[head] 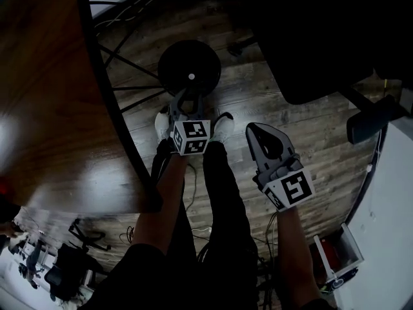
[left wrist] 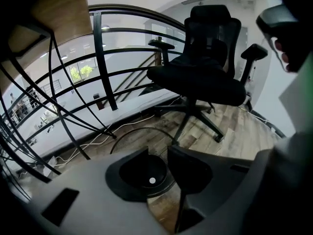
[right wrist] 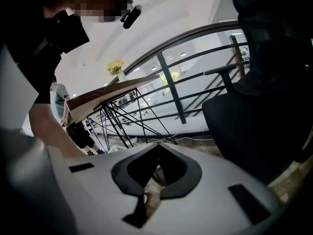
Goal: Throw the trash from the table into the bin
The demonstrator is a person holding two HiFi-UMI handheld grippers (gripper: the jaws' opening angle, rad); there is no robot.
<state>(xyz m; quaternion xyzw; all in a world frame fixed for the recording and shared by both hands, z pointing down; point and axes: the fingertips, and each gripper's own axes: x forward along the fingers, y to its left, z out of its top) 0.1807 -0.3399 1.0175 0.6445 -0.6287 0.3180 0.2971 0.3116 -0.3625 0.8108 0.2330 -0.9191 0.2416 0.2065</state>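
Observation:
A round black bin (head: 174,63) stands on the wood floor beside the table, with a small white spot (head: 191,76) at its bottom. My left gripper (head: 185,97) hangs just over the bin's near rim and points down. Its jaws are open with nothing between them, and in the left gripper view the bin (left wrist: 139,173) shows through the gap of that gripper (left wrist: 158,149). My right gripper (head: 251,128) is to the right of the bin, above bare floor. In the right gripper view its tips (right wrist: 158,146) meet and hold nothing. I see no trash.
The wooden table (head: 51,108) fills the left, with black wire legs (head: 122,63) next to the bin. A black office chair (head: 322,37) stands at the upper right. My white shoes (head: 222,131) are by the bin. Cables lie on the floor, and a white box (head: 339,257) sits at lower right.

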